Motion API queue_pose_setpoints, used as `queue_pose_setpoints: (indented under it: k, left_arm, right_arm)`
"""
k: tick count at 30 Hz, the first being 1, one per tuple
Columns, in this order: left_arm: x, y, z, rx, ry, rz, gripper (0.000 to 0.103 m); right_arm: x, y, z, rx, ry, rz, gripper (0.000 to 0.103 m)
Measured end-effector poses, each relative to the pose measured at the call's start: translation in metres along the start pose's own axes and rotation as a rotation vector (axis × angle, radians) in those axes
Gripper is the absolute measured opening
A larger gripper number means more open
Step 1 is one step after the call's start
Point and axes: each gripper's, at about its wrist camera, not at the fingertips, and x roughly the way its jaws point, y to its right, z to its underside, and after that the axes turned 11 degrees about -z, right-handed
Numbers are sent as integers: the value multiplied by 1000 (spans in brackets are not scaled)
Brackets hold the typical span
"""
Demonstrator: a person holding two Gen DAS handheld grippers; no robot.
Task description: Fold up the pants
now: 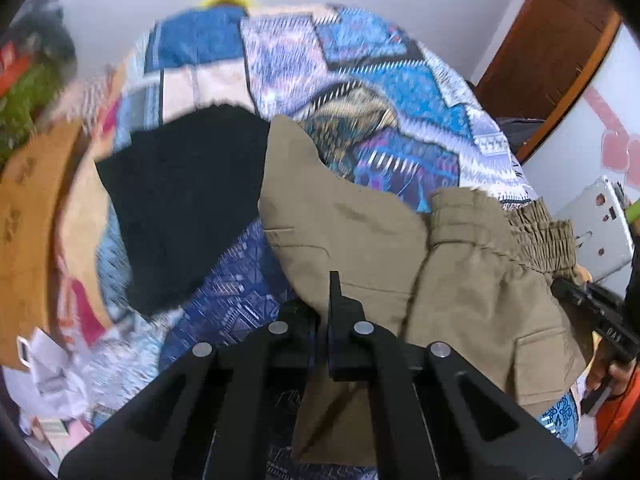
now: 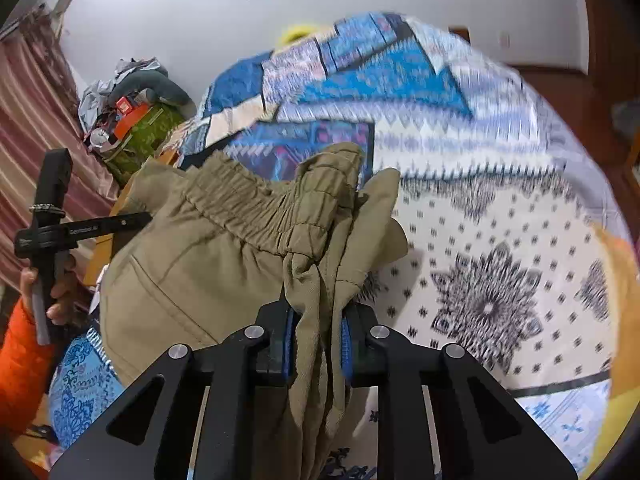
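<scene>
The khaki pants (image 1: pixel 360 232) hang bunched above the patterned bed, elastic waistband (image 1: pixel 536 228) at the right. My left gripper (image 1: pixel 325 320) is shut on a fold of the khaki fabric, which passes between its jaws. My right gripper (image 2: pixel 318 332) is shut on a gathered bunch of the pants (image 2: pixel 224 248) just below the waistband (image 2: pixel 256 204). The right gripper also shows at the right edge of the left wrist view (image 1: pixel 592 312). The left gripper shows at the left of the right wrist view (image 2: pixel 52 220), held by a hand in an orange sleeve.
A blue and white patterned bedspread (image 2: pixel 460 128) covers the bed under the pants. A black garment (image 1: pixel 180 200) lies on it to the left. A wooden bed edge (image 1: pixel 28 232), a pile of clutter (image 2: pixel 132 120) and a door (image 1: pixel 552 52) stand around.
</scene>
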Motion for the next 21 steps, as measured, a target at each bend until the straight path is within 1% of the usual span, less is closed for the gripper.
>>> queue_pose_setpoints:
  k: [4,7,12,16,21]
  left_arm:
    - [-28,4,-5,36,85,-30,3]
    - [-48,0,-11,55,149,-70,3]
    - [-72,-25,-28,23,235,-117,3]
    - [-78,-50,-43,-7,268,-152,3]
    - [-71,-85,-61,-44,283,-207,3]
  right_arm:
    - [-6,-16,-14,-49,33,3,14]
    - [-10,-32,-29,-101,59,6,14]
    - [-9,-58,-62,-176,107,0,14]
    - [4,-77,-86,-237,114,-3,14]
    - [35,-95,-119,-295,115,-20,14]
